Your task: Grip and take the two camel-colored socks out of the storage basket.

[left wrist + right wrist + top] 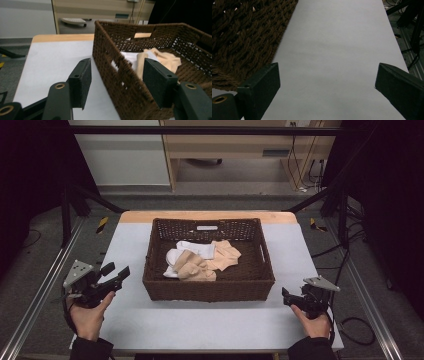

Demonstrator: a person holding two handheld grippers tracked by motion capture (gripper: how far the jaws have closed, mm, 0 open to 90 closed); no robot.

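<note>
Left gripper (121, 273) jaws wide, empty, angled toward basket (150, 265) to reach socks (197, 262); right gripper (286, 296) open, empty, beside it.

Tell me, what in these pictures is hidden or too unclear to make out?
- How many socks lie in the basket: in the high view they overlap in a heap.
- The heap's near part: in the left gripper view the basket wall and the left gripper cover it.
- The basket's inside: the right gripper view cuts it off at a corner, past the right gripper.
</note>
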